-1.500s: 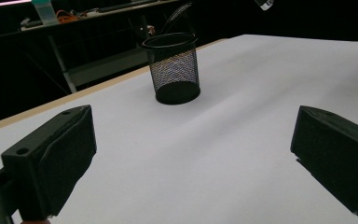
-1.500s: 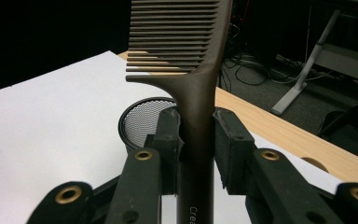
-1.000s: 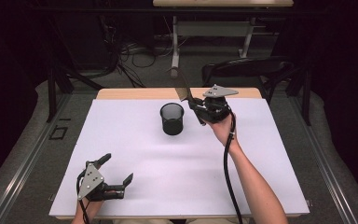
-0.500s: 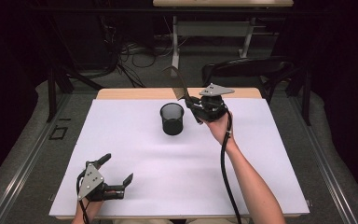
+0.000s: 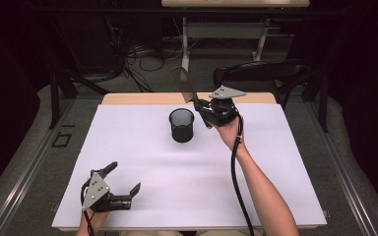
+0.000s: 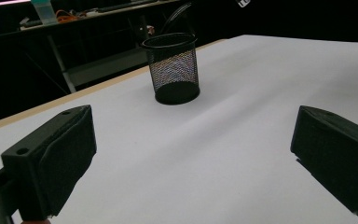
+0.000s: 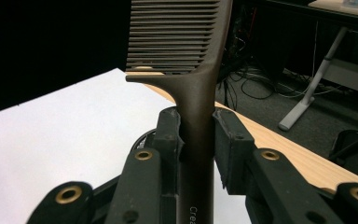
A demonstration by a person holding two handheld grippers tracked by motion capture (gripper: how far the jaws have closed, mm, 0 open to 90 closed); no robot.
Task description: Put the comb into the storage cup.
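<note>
A dark brown comb [image 7: 193, 70] stands with its toothed end up, its handle clamped between the pads of my right gripper [image 7: 196, 135]. From the high view that right gripper [image 5: 203, 109] hovers just right of a black mesh pencil cup [image 5: 181, 125], the comb [image 5: 186, 83] slanting up and left above the cup's far rim. My left gripper [image 5: 125, 178] rests open near the front left of the white table, nothing between its jaws. In the left gripper view the cup [image 6: 172, 68] stands well beyond both spread fingers [image 6: 56, 158].
A white sheet [image 5: 142, 162] covers the table, with a wooden edge [image 5: 142, 98] along the far side. Black chairs [image 5: 261, 73], cables and a desk frame stand on the floor beyond. The right gripper's cable [image 5: 238, 182] trails along the forearm.
The right gripper with the comb has shifted slightly. The left gripper has kept still.
</note>
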